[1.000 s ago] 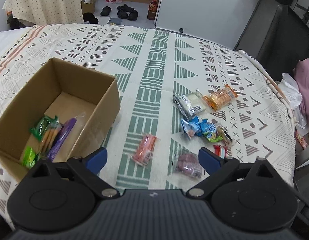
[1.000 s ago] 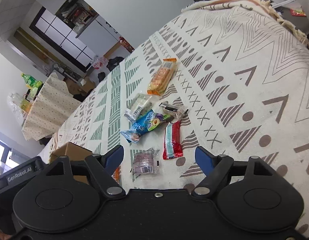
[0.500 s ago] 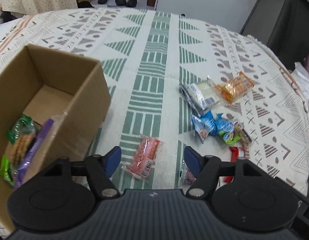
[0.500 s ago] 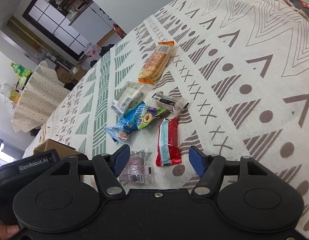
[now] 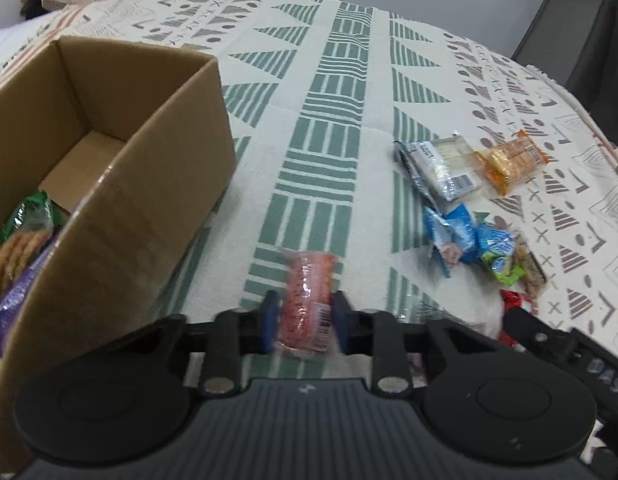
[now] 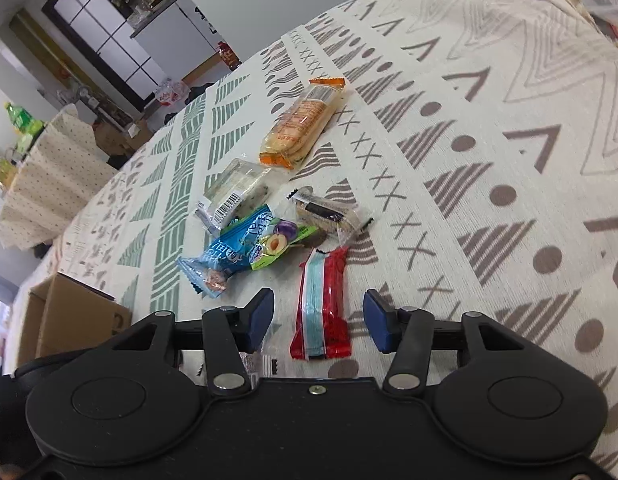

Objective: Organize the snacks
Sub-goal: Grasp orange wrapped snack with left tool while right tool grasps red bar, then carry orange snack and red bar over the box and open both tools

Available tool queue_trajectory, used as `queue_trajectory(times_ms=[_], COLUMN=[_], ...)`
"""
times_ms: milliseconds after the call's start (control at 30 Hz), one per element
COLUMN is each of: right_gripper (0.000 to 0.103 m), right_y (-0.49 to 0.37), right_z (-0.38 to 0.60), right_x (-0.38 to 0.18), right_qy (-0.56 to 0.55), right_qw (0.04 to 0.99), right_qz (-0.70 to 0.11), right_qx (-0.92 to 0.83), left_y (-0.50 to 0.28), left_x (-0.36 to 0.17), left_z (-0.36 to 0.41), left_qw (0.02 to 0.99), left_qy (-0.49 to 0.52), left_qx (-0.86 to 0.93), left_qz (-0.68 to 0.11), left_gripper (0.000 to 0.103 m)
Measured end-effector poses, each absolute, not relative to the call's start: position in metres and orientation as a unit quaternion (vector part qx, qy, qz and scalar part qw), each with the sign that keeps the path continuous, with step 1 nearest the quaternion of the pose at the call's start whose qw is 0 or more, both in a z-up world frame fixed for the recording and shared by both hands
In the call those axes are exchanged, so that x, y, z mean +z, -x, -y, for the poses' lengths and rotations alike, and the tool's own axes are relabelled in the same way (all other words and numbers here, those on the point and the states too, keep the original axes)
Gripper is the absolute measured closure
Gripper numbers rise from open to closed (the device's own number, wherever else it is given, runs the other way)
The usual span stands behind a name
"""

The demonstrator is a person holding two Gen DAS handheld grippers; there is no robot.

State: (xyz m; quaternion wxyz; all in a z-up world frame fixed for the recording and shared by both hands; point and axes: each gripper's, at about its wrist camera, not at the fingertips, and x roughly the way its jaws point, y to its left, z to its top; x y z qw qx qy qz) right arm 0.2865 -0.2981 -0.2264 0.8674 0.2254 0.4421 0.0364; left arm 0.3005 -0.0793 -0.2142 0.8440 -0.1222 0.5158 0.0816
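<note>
My left gripper (image 5: 304, 318) is shut on a pink snack packet (image 5: 307, 302) lying on the patterned tablecloth, beside the open cardboard box (image 5: 121, 196). The box holds a green biscuit pack (image 5: 23, 232) and a purple packet (image 5: 9, 300). My right gripper (image 6: 319, 318) is open, its fingers on either side of a red and blue packet (image 6: 321, 306) on the cloth. Beyond it lie a blue packet (image 6: 245, 250), a clear dark bar (image 6: 329, 214), a white wrapped snack (image 6: 233, 194) and an orange cracker pack (image 6: 303, 122).
The same snack cluster shows at the right of the left wrist view (image 5: 469, 208). The box also shows at the left of the right wrist view (image 6: 65, 320). A dark chair (image 5: 581, 20) stands past the table's far right edge.
My left gripper has moved down and forward onto the pink packet and closed on it. My right gripper has moved over the red and blue packet and narrowed somewhat.
</note>
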Motion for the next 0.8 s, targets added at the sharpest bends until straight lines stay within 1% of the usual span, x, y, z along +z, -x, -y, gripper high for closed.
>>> queue_trajectory(times_ms=[33,100,133,167,367,800], right_gripper=[0.055,0.065,0.077,0.081,0.082,0.082], right_y=[-0.288,-0.289,-0.289,-0.29,-0.277,-0.242], right_z=[0.295,0.292,0.292,0.293,0.301,0.303], right_x=[-0.226,-0.228,-0.228,-0.229,-0.222,-0.185], right_qy=[-0.218,-0.207,-0.203,-0.204,-0.227,-0.254], right_qw=[0.87,0.872,0.872,0.872,0.868,0.88], right_qz=[-0.441,-0.442,-0.443,-0.444,-0.44,-0.399], right_qx=[0.036,0.036,0.033,0.031,0.031,0.045], left_y=[-0.3,-0.297,-0.295,-0.293,-0.281,-0.252], left_x=[-0.214,-0.212,-0.211,-0.209,-0.198,-0.154], left_z=[0.079,0.077,0.076,0.076,0.076,0.076], left_qw=[0.844,0.844,0.846,0.848,0.853,0.875], left_qy=[0.125,0.131,0.132,0.132,0.137,0.15], left_qx=[0.082,0.091,0.097,0.099,0.088,0.049], left_qz=[-0.515,-0.511,-0.507,-0.503,-0.496,-0.457], left_gripper=[0.081,0.083,0.083,0.083,0.083,0.083])
